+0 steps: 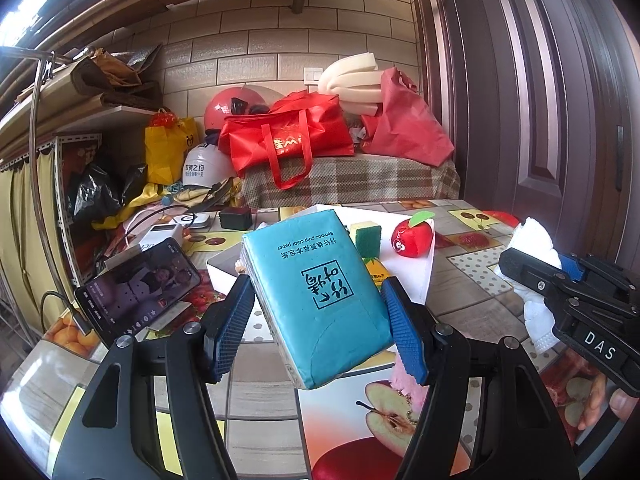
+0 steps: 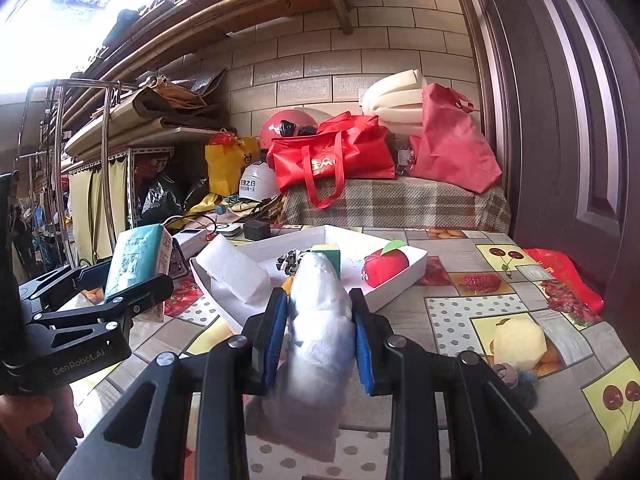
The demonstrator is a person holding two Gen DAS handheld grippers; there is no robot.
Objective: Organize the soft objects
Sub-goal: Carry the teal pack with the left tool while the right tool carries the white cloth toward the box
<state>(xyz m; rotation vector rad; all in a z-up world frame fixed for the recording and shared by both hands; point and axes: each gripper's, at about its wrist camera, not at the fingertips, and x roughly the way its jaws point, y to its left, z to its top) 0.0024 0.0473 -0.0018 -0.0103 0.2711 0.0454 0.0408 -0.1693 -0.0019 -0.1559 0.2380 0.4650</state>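
Fruit-print surface (image 2: 460, 304) below a brick wall, door at right. Left tool (image 1: 320, 304) clamped on teal tissue pack (image 1: 316, 292), frame centre; right tool (image 2: 322, 332) gripping white cloth (image 2: 320, 320). White tray (image 2: 416, 258) beyond, bare corner lower right.

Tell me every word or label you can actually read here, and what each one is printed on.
"Bamboo pulp color paper": on the teal tissue pack, upside down, held by the left gripper.
"DAS": on the right gripper, seen from the left wrist view.
"GenRobot.AI": on the left gripper's body, seen from the right wrist view.
Chinese characters on the tissue pack, white helmet and red bag: too unclear to transcribe reliably.
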